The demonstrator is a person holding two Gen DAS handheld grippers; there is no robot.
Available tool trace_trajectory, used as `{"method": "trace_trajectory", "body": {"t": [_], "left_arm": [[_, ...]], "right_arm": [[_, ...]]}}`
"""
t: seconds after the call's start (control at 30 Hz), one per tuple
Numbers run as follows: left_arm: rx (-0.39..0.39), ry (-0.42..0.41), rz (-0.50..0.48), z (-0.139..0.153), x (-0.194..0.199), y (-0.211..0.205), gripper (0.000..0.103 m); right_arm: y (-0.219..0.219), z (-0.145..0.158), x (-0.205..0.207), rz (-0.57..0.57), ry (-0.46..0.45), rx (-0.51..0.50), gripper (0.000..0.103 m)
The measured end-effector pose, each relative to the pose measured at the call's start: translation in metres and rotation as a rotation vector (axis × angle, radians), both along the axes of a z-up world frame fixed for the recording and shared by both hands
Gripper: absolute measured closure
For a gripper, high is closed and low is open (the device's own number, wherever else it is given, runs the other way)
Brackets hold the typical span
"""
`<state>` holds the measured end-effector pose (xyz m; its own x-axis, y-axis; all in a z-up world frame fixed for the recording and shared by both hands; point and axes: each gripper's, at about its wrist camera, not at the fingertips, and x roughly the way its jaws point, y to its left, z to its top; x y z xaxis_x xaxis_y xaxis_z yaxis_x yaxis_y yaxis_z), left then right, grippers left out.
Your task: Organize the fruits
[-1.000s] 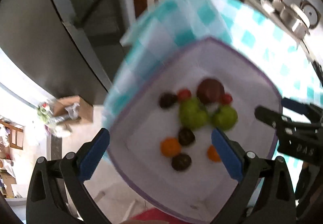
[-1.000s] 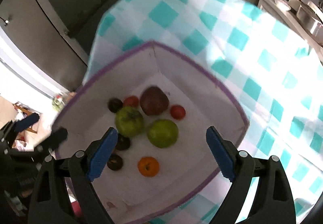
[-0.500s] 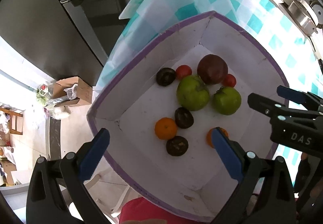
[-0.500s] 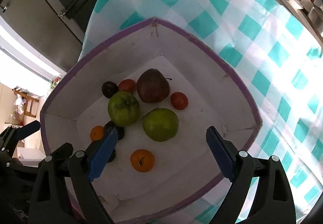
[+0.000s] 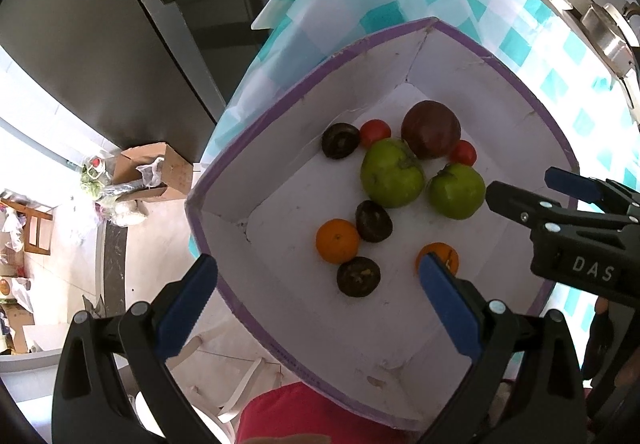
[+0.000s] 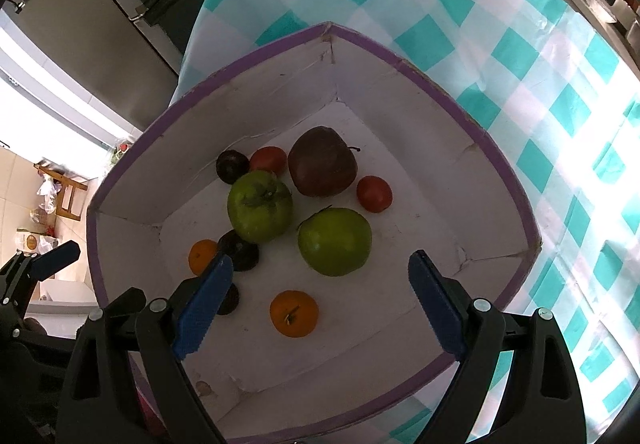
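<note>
Right now I have both the left gripper point(image 5: 316, 304) and right gripper point(image 6: 320, 302) spread wide, empty, above the box point(image 6: 404, 62); fruits point(image 6: 334, 240) cluster toward twelve o'clock.

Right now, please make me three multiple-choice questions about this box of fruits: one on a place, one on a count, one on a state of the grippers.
1. Where does the dark red apple lie in the white box?
A. toward the far corner
B. outside, on the checkered cloth
C. under the right gripper's fingers

2. How many green fruits are in the box?
A. one
B. two
C. four

3. In what state is the right gripper?
A. shut on an orange
B. shut and empty
C. open, holding nothing

Answers:
1. A: it sits on the box floor nearest the far corner, behind the green fruits.
2. B: both views show exactly two.
3. C: its blue fingers stand wide apart above the small orange, grasping nothing.
</note>
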<state>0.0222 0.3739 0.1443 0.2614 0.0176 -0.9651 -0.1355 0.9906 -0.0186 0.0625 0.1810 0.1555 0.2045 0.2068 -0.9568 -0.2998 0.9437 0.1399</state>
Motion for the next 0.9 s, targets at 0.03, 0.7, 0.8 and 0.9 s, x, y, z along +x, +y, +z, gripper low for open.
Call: {"method": "trace_trajectory", "body": {"t": [0.03, 0.7, 0.8, 0.9], "left_arm": [[0.0, -0.001, 0.0, 0.0, 0.0, 0.0, 0.002], [-0.03, -0.009, -0.044, -0.001, 0.008, 0.002, 0.002], [-0.035, -0.013, -0.05, -0.001, 0.009, 0.003, 0.002], [-0.042, -0.015, -0.054, -0.001, 0.01, 0.005, 0.002]], "right_arm": [[0.0, 0.0, 0.0, -0.001, -0.001, 0.001, 0.016], [-0.001, 0.003, -0.003, -0.031, -0.007, -0.026, 0.016], [0.0, 0.003, -0.004, -0.034, -0.008, -0.031, 0.016], [0.002, 0.004, -0.006, -0.034, -0.009, -0.037, 0.016]]}}
